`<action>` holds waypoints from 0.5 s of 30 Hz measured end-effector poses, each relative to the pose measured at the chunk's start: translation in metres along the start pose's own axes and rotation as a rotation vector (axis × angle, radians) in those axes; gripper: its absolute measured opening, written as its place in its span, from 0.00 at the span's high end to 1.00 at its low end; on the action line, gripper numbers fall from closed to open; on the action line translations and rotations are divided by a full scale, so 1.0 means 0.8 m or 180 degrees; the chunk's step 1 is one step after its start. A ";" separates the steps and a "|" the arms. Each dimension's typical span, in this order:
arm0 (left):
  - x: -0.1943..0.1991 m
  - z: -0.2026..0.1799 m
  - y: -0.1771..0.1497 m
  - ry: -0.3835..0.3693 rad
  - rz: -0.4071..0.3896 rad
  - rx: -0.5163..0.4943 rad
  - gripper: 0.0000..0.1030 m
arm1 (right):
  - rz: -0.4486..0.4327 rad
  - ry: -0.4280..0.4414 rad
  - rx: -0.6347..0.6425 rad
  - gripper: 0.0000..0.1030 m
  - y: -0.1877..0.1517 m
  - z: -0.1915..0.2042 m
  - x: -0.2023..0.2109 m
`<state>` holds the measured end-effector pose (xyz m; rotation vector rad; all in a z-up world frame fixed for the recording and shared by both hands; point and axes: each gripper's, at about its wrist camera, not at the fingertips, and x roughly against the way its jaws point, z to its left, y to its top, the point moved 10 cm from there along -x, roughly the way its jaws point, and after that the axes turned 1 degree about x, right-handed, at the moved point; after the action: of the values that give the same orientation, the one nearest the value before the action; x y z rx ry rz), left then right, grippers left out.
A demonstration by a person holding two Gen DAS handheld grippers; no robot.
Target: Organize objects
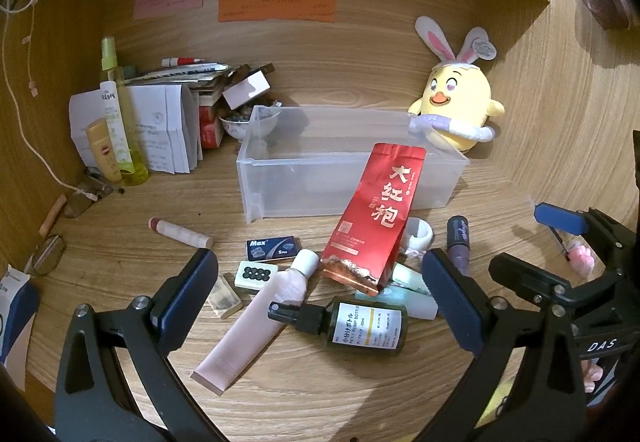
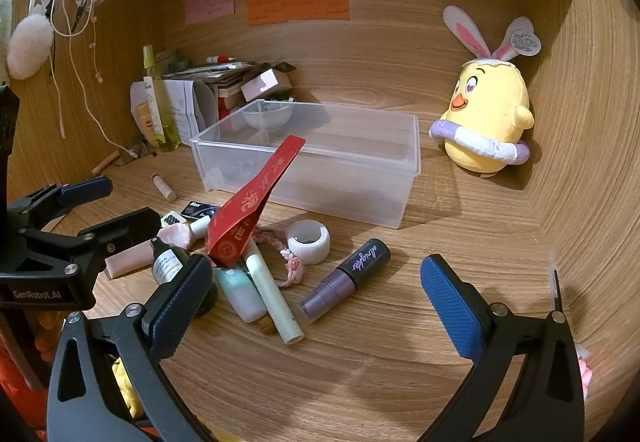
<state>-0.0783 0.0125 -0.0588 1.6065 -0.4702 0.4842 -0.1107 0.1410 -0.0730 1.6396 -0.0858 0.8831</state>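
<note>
The red pouch (image 1: 370,214) carries the gold characters 大红袍. The blue box (image 1: 272,248) reads "Max" and "5 Pcs", the dark bottle (image 1: 366,326) has a label with "PETIT PUMP BOTTLE", and the purple tube (image 2: 346,278) bears cursive script too small to make out. The left gripper (image 2: 92,214) reads "GenRobot.AI" and the right gripper (image 1: 560,242) shows "DAS".

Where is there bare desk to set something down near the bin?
Bare wood lies right of the clear bin, between it and the plush chick, and in front, right of the purple tube. The bin looks nearly empty. It is crowded around the red tea pouch and the back-left paper stack.
</note>
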 end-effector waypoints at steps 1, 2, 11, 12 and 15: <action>0.000 0.000 0.000 -0.0004 0.0003 0.0002 0.00 | -0.0001 0.0001 -0.0002 0.00 0.000 0.000 0.000; 0.000 0.000 0.000 -0.0005 0.0004 0.0004 0.00 | -0.0004 0.0004 -0.0009 0.00 0.000 -0.001 0.000; 0.000 -0.001 0.000 -0.0008 -0.0005 -0.0016 0.00 | -0.0004 0.0006 -0.0012 0.00 0.000 -0.001 0.001; 0.000 -0.002 0.000 -0.0012 -0.0002 -0.0015 0.00 | -0.0006 0.0008 -0.0009 0.00 0.000 -0.001 0.002; 0.000 -0.002 -0.001 -0.0020 0.0004 -0.0011 0.00 | -0.0012 0.0014 -0.0003 0.00 0.001 0.000 0.003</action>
<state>-0.0777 0.0143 -0.0593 1.6048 -0.4766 0.4791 -0.1097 0.1418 -0.0711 1.6364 -0.0801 0.8836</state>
